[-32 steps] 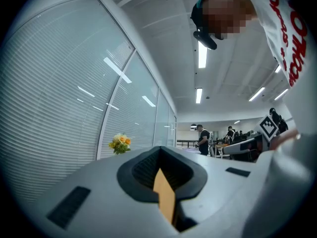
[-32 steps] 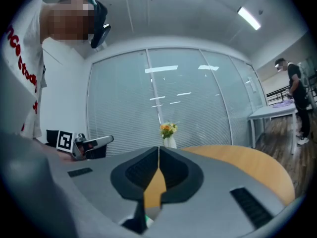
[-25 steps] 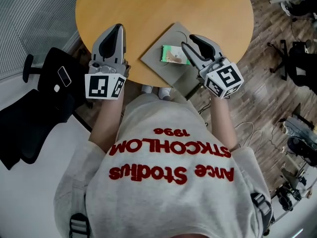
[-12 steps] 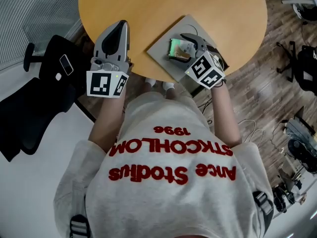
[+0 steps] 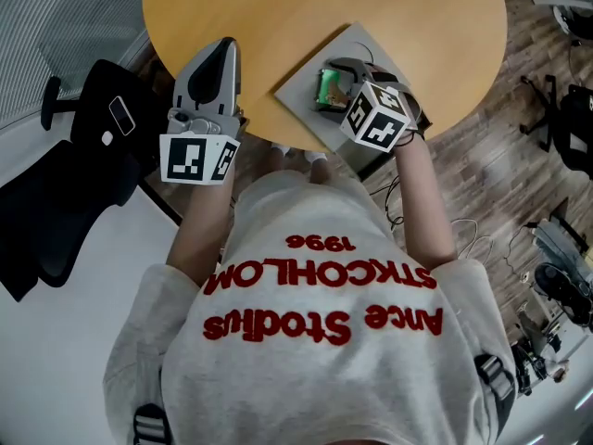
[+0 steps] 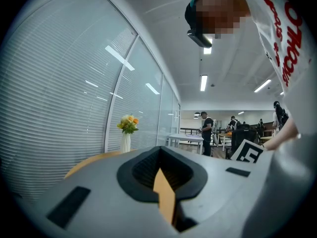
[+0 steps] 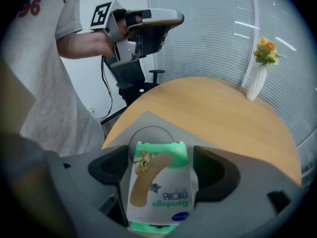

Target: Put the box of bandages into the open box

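The bandage box [image 7: 158, 182], white and green with a plaster drawn on it, sits between the jaws of my right gripper [image 7: 158, 170]. Those jaws are opening, and I see no pad pressing on it. In the head view the box [image 5: 326, 89] shows green on a flat grey square [image 5: 301, 100] at the near edge of the round wooden table [image 5: 278, 7], under my right gripper [image 5: 335, 80]. My left gripper [image 5: 211, 68] hovers over the table's near left edge, jaws together and empty; it also shows raised in the right gripper view [image 7: 148, 26].
A white vase with flowers [image 7: 260, 78] stands at the far side of the table. A black office chair [image 5: 65, 184] is on the floor to the left. Cables and gear [image 5: 556, 276] lie on the wooden floor at right. A glass wall with blinds is behind the table.
My right gripper swung left over the grey square and its jaws spread around the bandage box, which lay flat beside its tip before. The left gripper has barely moved.
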Motion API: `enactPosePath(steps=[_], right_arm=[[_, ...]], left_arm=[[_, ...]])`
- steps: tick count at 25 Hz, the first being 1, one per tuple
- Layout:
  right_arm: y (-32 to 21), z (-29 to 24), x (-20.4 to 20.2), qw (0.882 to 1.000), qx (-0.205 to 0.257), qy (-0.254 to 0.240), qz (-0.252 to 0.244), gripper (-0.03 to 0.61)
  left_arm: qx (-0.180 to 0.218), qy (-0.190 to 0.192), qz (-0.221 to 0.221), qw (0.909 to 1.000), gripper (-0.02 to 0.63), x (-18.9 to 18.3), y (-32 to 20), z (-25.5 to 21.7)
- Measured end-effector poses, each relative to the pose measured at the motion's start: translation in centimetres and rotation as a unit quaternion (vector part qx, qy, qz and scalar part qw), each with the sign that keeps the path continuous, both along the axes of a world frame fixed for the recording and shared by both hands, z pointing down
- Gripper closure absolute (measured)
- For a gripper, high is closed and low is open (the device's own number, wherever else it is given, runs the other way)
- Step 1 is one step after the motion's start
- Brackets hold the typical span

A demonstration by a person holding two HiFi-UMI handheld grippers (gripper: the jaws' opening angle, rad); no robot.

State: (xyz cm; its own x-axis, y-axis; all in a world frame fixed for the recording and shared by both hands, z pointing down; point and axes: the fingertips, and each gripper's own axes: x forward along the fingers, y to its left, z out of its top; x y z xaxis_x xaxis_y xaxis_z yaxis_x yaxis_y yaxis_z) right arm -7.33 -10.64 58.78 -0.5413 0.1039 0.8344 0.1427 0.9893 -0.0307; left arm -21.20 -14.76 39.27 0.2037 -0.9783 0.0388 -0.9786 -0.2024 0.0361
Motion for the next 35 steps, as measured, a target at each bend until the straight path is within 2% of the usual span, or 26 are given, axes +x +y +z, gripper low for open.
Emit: enactPosePath(steps=[4, 12, 14, 19, 23, 25, 27, 31, 35], right_arm=[[0.0, 0.8, 0.5, 1.0, -0.012, 0.024, -0.013, 0.189], [0.1, 0.6, 0.7, 1.0, -0.004, 0.027, -0.011, 0.193], [0.0, 0.5, 0.6, 1.0, -0.003, 0.024, -0.006, 0.216], [-0.8, -1.4, -0.3, 0.998, -0.018, -0.031, 0.043, 0.218], [-2.4, -4.7, 0.1, 0.988, -0.024, -0.11, 0.104, 0.218], [-3.6, -6.7, 0.4, 0.976, -0.038, -0.162, 0.14, 0.218], [-4.7, -8.7, 0.8, 0.958, -0.058, -0.218, 0.18, 0.218], [-6.3, -13.2, 2.2, 0.912, -0.069, -0.319, 0.247, 0.218], [-7.6, -18.4, 4.0, 0.859, -0.071, -0.419, 0.286, 0.218]], left_arm=[[-0.001, -0.001, -0.006, 1.0, 0.607, 0.0, -0.1, -0.1], [0.0, -0.001, -0.01, 1.0, 0.607, 0.0, 0.1, -0.4], [0.002, -0.001, -0.008, 1.0, 0.607, 0.0, 0.0, -0.5], [0.011, 0.001, -0.005, 0.9999, 0.607, -0.4, -0.1, -1.0], [0.02, 0.0, 0.0, 0.9998, 0.607, 0.4, -0.5, -2.1], [0.028, -0.002, 0.004, 0.9996, 0.607, 1.0, -0.8, -2.8], [0.036, -0.004, 0.009, 0.9993, 0.607, 1.6, -1.2, -3.5], [0.046, -0.006, 0.017, 0.9988, 0.607, 2.4, -1.2, -5.0], [0.063, -0.008, 0.029, 0.9976, 0.607, 3.5, -1.7, -6.6]])
